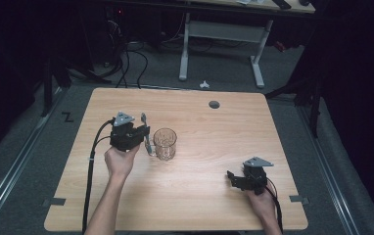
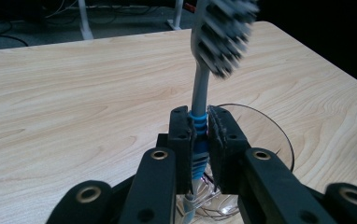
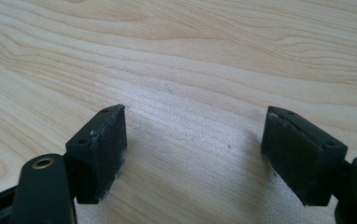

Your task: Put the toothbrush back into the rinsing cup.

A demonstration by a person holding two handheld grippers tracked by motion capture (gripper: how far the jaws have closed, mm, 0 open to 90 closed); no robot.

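High view: left tongs (image 1: pixel 145 133) hold a toothbrush (image 1: pixel 146 132) upright just beside a glass (image 1: pixel 165 143) mid-table (image 1: pixel 199 196), right tongs (image 1: pixel 232 177) sit low near the table's right front; left gripper view: pads clamp the blue grip w/ bristles up, glass below; right gripper view: jaws wide, nothing btw them.

We see a light wooden table (image 1: pixel 199 196) with a round hole (image 1: pixel 214 104) near its far edge. Under it is grey floor (image 1: pixel 23 161). Behind stands a desk (image 1: pixel 224 29) with white legs, and black cables (image 1: pixel 126 63) lie on the floor. The room around is dark.
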